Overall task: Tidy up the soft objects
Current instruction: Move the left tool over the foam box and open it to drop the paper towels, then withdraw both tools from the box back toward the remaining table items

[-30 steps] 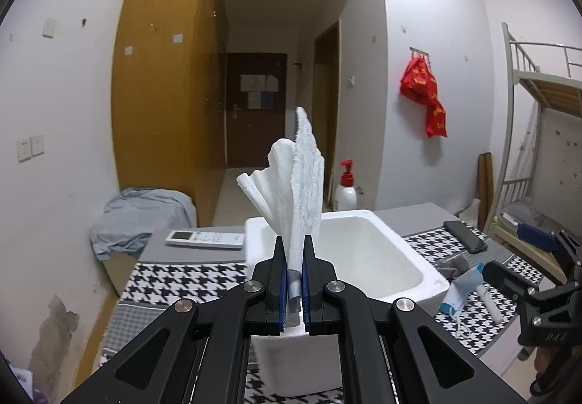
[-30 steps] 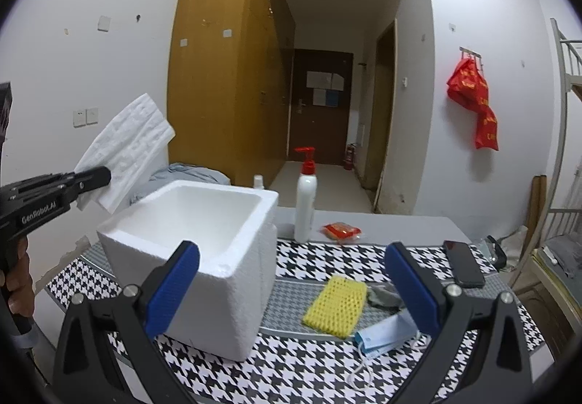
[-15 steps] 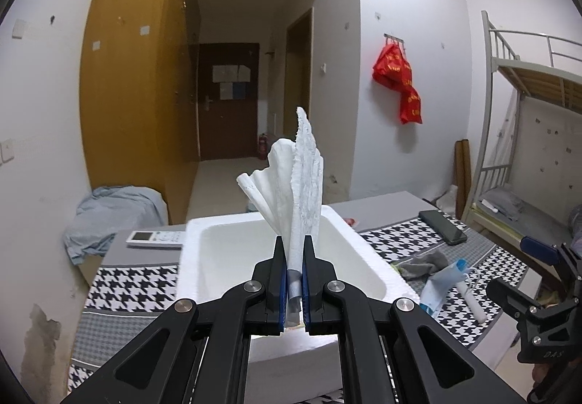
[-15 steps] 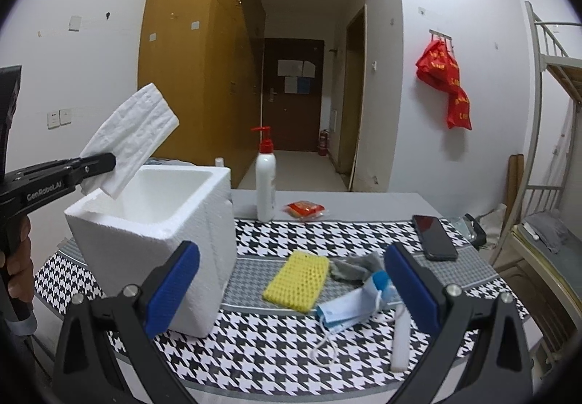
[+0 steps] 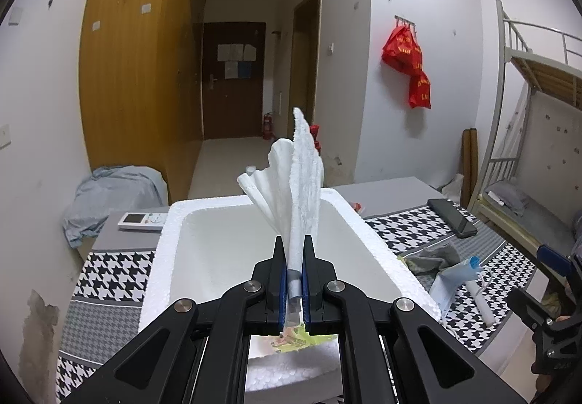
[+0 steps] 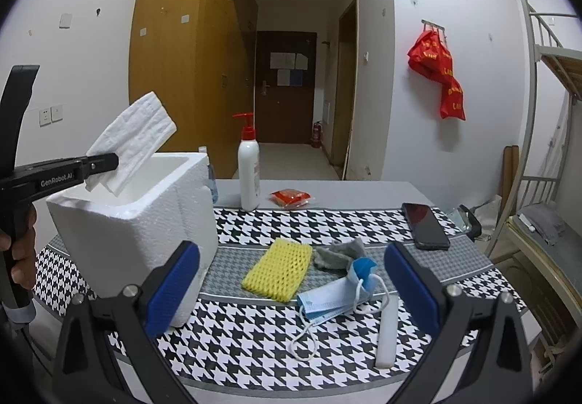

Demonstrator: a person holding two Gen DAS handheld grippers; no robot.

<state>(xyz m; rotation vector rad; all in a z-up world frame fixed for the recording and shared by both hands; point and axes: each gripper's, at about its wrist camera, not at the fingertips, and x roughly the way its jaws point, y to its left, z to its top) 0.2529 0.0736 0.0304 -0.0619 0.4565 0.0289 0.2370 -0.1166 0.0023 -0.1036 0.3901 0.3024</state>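
My left gripper is shut on a folded white cloth and holds it over the open white foam box. In the right wrist view the left gripper holds the cloth above the box. My right gripper is open and empty above the table, over a yellow mesh sponge, a grey rag and a blue face mask.
On the houndstooth table stand a pump bottle, a red packet, a black phone and a white tube. A remote lies behind the box. A bunk bed stands on the right.
My left gripper has carried the cloth forward over the box opening. The right gripper has shifted rightward and closer to the sponge and mask, still open.
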